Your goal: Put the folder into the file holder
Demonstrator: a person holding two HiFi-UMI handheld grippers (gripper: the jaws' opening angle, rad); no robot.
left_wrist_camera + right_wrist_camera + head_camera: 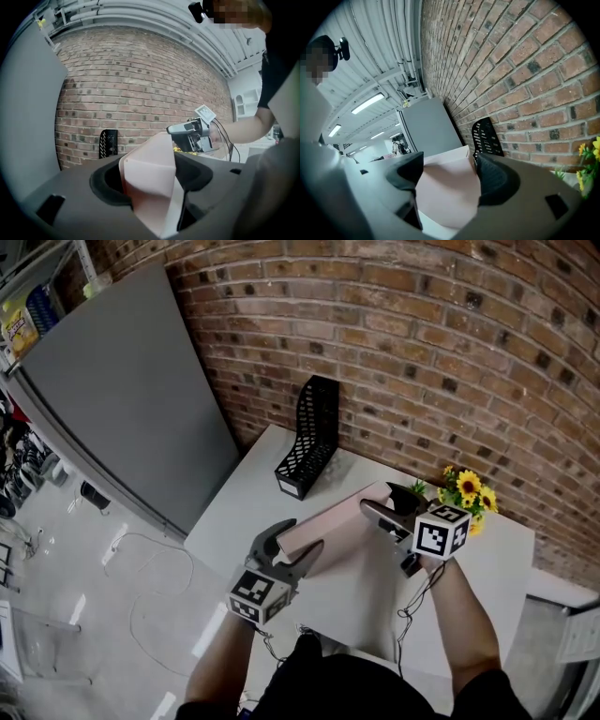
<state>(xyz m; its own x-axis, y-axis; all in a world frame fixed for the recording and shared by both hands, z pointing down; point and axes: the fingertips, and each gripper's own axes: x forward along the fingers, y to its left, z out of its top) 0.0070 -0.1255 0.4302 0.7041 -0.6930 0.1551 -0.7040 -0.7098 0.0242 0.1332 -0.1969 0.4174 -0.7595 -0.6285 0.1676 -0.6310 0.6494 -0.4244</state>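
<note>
Pink cardboard folder point(333, 521) held over white table point(487, 559).
Left gripper point(289, 542) and right gripper point(384, 502) each clamped one end, jaws wide, steadying it for the black mesh file holder point(314, 432).

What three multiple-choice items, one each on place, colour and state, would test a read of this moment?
1. Where does the file holder stand?
A. on the table, at its far edge by the brick wall
B. on the floor
C. under the table

2. What colour is the folder?
A. blue
B. pale pink
C. green

3. What state is the folder in?
A. inside the file holder
B. lying untouched
C. gripped by the left tongs and the right tongs

Answers: 1 A, the head view shows it on the table near the bricks. 2 B, it is pink in every view. 3 C, each gripper view shows it clamped between the jaws, apart from the holder.
</note>
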